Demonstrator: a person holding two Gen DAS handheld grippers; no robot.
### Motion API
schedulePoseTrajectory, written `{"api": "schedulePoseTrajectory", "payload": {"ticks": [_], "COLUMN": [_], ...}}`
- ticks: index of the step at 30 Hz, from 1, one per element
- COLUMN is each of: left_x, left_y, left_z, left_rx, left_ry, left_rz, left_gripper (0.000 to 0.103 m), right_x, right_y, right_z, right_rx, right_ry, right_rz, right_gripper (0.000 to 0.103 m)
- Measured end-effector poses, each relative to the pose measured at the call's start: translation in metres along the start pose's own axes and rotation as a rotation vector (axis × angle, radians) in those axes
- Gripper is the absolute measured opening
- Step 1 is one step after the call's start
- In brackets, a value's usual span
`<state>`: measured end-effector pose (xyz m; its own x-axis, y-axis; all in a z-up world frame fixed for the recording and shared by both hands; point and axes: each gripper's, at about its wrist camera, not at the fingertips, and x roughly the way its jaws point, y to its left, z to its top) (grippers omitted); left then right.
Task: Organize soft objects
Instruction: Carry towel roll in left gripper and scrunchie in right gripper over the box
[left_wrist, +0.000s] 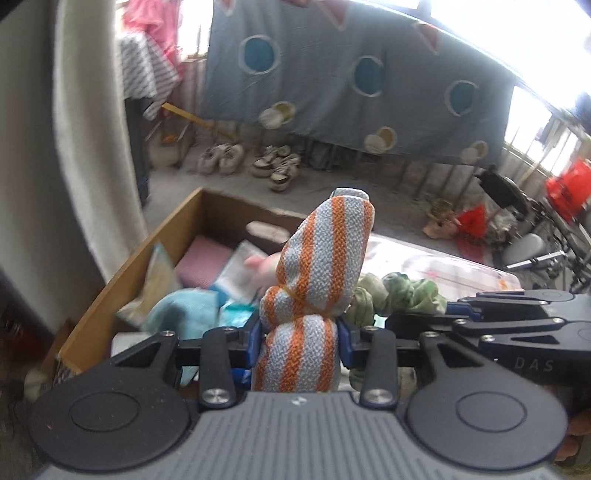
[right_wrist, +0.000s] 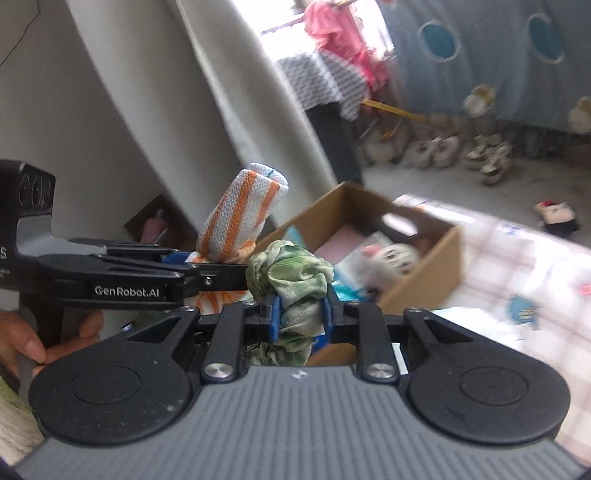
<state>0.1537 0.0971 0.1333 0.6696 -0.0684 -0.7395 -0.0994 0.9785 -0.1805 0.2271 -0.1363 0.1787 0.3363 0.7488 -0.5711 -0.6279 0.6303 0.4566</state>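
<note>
My left gripper (left_wrist: 300, 338) is shut on a rolled orange-and-white striped cloth (left_wrist: 321, 258) bound with a rubber band; the roll stands up between the blue pads. The right wrist view shows that same striped roll (right_wrist: 242, 214) held out at the left. My right gripper (right_wrist: 300, 314) is shut on a crumpled green cloth (right_wrist: 291, 277), which also shows at the right in the left wrist view as a green cloth (left_wrist: 406, 291). Both hang just above and beside an open cardboard box (left_wrist: 122, 273), also seen as the box (right_wrist: 424, 273), which holds several soft items.
The box sits on a bed with a pale checked sheet (right_wrist: 517, 273). Inside the box lie a pink pad (left_wrist: 205, 266), a blue cloth (left_wrist: 184, 310) and a plush toy (right_wrist: 391, 262). Shoes (left_wrist: 251, 162) line the floor beneath a hanging blue blanket (left_wrist: 351, 81). A hand (right_wrist: 22, 343) grips the left tool.
</note>
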Motion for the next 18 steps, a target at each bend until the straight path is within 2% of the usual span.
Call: {"api": "schedulePoseTrajectory", "payload": {"ticks": [5, 8, 12, 18], "left_x": [0.023, 0.047, 0.071, 0.086], "left_y": [0.06, 0.085, 0.101, 0.118], "left_z": [-0.019, -0.03, -0.043, -0.067], "left_rx": [-0.15, -0.242, -0.305, -0.384], "left_ry": [0.06, 0.134, 0.188, 0.201], "left_rz": [0.007, -0.025, -0.042, -0.017], "left_gripper": [0.041, 0.041, 0.041, 0.041], "right_x": [0.062, 0.091, 0.107, 0.128], "right_y": [0.026, 0.03, 0.014, -0.013], "right_z": [0.001, 0.003, -0.009, -0.011], "right_rx": [0.01, 0.031, 0.061, 0.089], "right_ry": [0.109, 0.152, 0.188, 0.217], "right_rz": [0.048, 0.053, 0.044, 0.045], "right_gripper": [0.02, 0.02, 0.02, 0.02]}}
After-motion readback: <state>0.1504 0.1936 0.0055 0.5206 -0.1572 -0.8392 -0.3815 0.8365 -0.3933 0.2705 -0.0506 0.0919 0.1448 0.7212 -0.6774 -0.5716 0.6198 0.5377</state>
